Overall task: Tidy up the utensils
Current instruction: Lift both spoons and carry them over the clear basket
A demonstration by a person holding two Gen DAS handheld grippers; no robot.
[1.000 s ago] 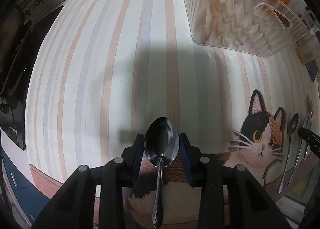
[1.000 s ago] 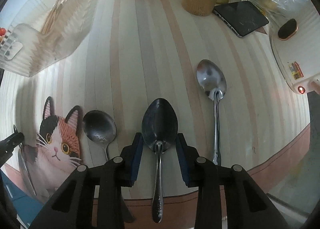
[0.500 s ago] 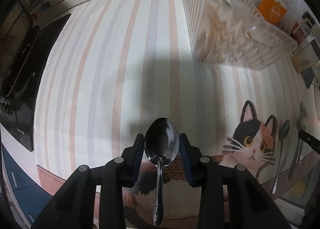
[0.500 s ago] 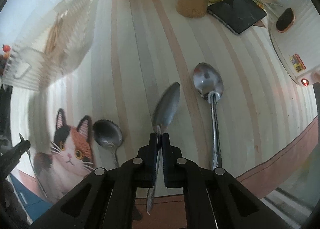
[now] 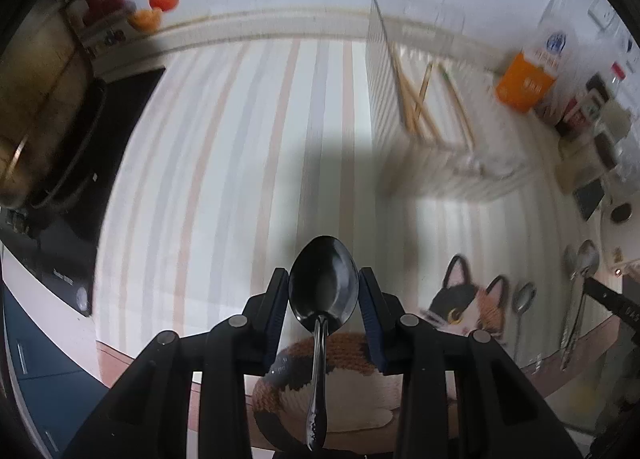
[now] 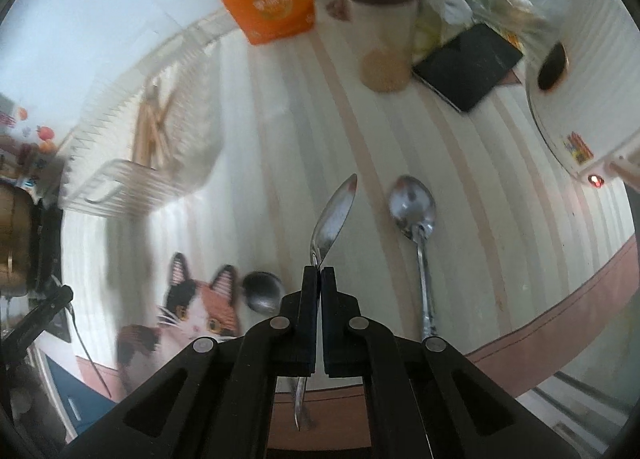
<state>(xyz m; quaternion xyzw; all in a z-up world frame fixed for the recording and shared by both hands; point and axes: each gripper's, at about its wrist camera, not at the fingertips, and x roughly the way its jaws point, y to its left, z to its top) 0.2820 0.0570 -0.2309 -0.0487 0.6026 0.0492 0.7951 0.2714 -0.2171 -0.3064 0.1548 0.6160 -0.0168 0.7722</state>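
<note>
In the left wrist view my left gripper (image 5: 323,277) is shut on a dark spoon (image 5: 323,287). Its blue pads (image 5: 280,299) press on the sides of the bowl and the handle hangs back under the gripper. In the right wrist view my right gripper (image 6: 319,273) is shut on the neck of a silver spoon (image 6: 336,215), which stands on its edge above the mat. Two more spoons lie on the striped cat mat (image 6: 280,139): a small one (image 6: 262,291) and a long one (image 6: 414,207). A clear ribbed basket (image 5: 432,163) holding chopsticks (image 5: 416,103) sits at the back.
An orange carton (image 6: 272,3), a lidded cup (image 6: 384,19) and a dark tablet (image 6: 468,65) stand at the far edge of the mat. A black stove (image 5: 80,163) with a metal pot (image 5: 32,99) is on the left. A white appliance (image 6: 576,107) is at the right.
The right gripper closed on the spoon's neck, turning the spoon on its edge, and lifted it off the mat. Both grippers rose. The left keeps its spoon.
</note>
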